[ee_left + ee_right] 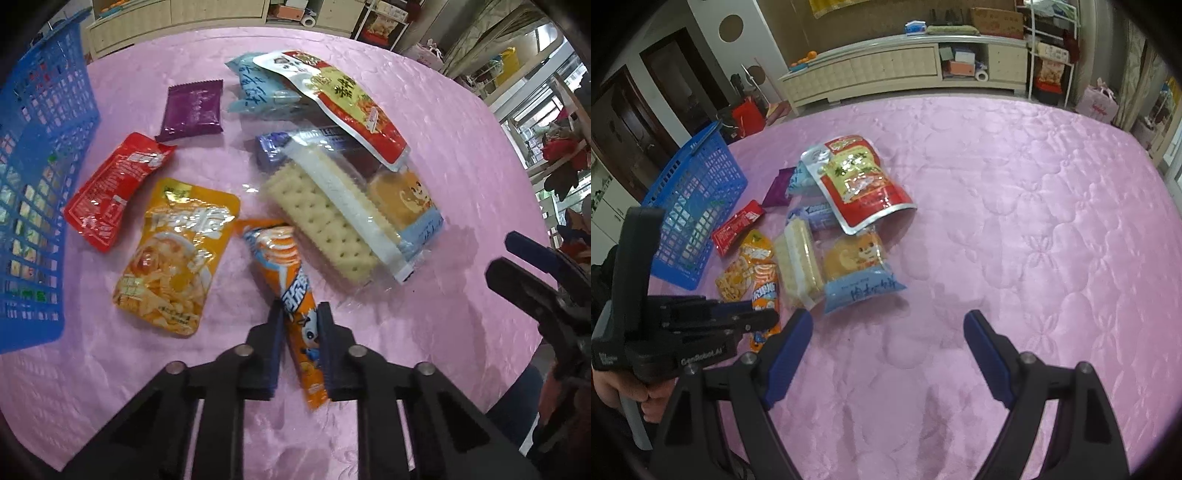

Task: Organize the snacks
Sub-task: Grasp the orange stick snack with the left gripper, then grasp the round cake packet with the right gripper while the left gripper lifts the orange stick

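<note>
Several snack packets lie scattered on a pink quilted cover (461,122), and a blue basket (40,177) stands at the far left of the left wrist view, with packets visible through its mesh. Just right of the basket lies a red packet (110,192), with a purple packet (194,109) above it and a yellow pouch (173,258) below and to its right. At the bottom centre the left gripper (301,317) has its jaws drawn narrow, pressing on both sides of an orange cone-shaped packet (291,291), which lies on the cover with its wide end pointing up the frame. Right of the cone lies a clear pack of crackers (321,225), partly overlapping a bun in a light blue wrapper (410,206). Above them a large red and white pouch (343,103) lies over a pale blue packet (255,88) and a dark blue wrapper (271,146).

In the right wrist view, the basket (690,218) sits at the left, the left gripper (764,321) reaches onto the cone packet (764,291) at lower left, and a hand (646,395) holds its handle. The right gripper (888,328) at the bottom stands wide apart over bare cover, holding nothing, near the bun wrapper (860,284)
</note>
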Available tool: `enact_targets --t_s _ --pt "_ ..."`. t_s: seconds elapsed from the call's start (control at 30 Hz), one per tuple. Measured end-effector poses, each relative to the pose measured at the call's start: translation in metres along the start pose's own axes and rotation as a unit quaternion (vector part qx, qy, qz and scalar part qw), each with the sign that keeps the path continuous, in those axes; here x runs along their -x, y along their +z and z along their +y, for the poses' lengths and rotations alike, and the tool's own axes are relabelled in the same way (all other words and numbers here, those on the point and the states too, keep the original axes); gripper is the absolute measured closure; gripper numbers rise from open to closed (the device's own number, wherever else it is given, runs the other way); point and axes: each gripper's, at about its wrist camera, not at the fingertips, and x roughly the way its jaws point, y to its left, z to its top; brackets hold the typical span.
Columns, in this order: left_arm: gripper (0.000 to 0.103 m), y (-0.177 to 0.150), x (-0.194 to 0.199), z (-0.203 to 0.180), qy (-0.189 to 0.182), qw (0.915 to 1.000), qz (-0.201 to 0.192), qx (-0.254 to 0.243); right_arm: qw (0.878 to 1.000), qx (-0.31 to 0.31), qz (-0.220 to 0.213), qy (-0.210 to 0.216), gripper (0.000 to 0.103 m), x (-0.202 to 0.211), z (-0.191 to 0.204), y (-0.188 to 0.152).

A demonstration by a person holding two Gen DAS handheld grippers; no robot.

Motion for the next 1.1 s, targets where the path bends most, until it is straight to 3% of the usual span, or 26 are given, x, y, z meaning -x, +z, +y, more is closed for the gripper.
enact_targets --t_s 0.27,0.63,1.0,1.1 --pt "0.092 -0.012 0.029 0.027 0.010 0.9991 -0.035 -0.021 1.000 0.020 0.004 -0.002 0.016 -0.010 0.013 0.011" --pt "0.092 -0.008 0.048 0.057 0.017 0.9971 -0.069 -0.025 0.995 0.068 0.030 -0.063 0.016 -0.040 0.030 0.032" --pt "0.092 0.011 0.034 0.038 0.017 0.9951 -0.079 -0.056 0.992 0.097 0.056 -0.052 0.016 -0.074 0.034 0.034" --pt "0.092 0.012 0.032 0.036 0.018 0.9944 -0.082 -0.064 0.994 0.084 0.060 -0.033 0.038 -0.078 0.032 0.033"
